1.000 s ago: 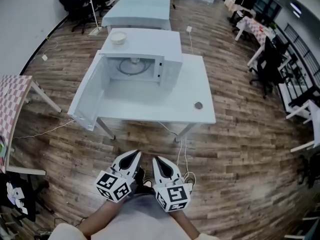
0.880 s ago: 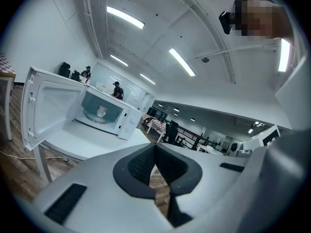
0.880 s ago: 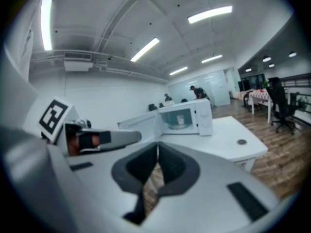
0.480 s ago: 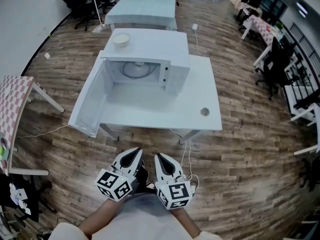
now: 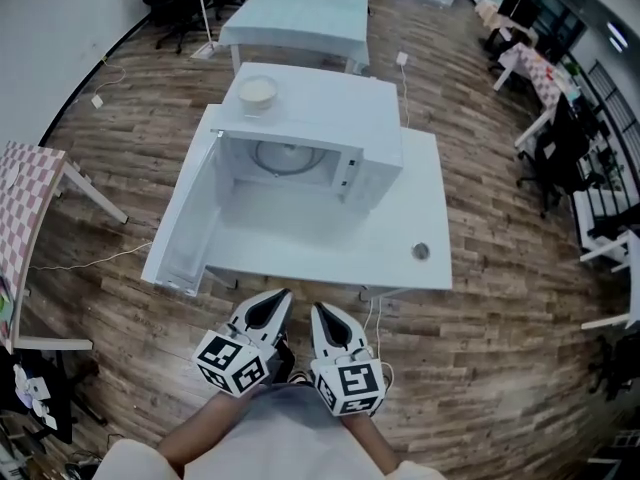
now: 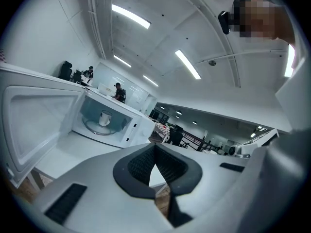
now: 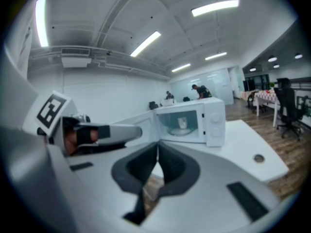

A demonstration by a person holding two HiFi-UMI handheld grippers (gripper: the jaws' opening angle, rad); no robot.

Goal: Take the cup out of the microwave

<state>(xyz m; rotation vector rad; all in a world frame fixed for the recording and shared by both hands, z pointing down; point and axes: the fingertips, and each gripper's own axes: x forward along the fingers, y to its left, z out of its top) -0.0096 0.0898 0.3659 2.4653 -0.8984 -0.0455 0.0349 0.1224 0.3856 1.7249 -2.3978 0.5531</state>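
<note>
From the head view, the microwave (image 5: 318, 138) sits on a white counter (image 5: 330, 253) with its door (image 5: 183, 230) swung open to the left and a bowl (image 5: 256, 92) on its roof. The left gripper (image 5: 281, 297) and right gripper (image 5: 317, 311) are side by side near the person's body, short of the counter's near edge and well apart from the oven. The oven mouth lies straight ahead, more in line with the left gripper. Compared with a second ago, the counter and microwave are nearer and larger, while the grippers keep the same pairing.

From the left gripper view, the cup (image 6: 104, 117) stands upright on the glass plate inside the oven, ahead and to the left of the fingers. The fingers are clenched tip to tip on nothing.

From the right gripper view, the cup (image 7: 182, 123) is ahead and slightly right of the fingers, its long axis vertical. These fingers are also pressed together and empty. Either hand likely has to open before reaching in.
</note>
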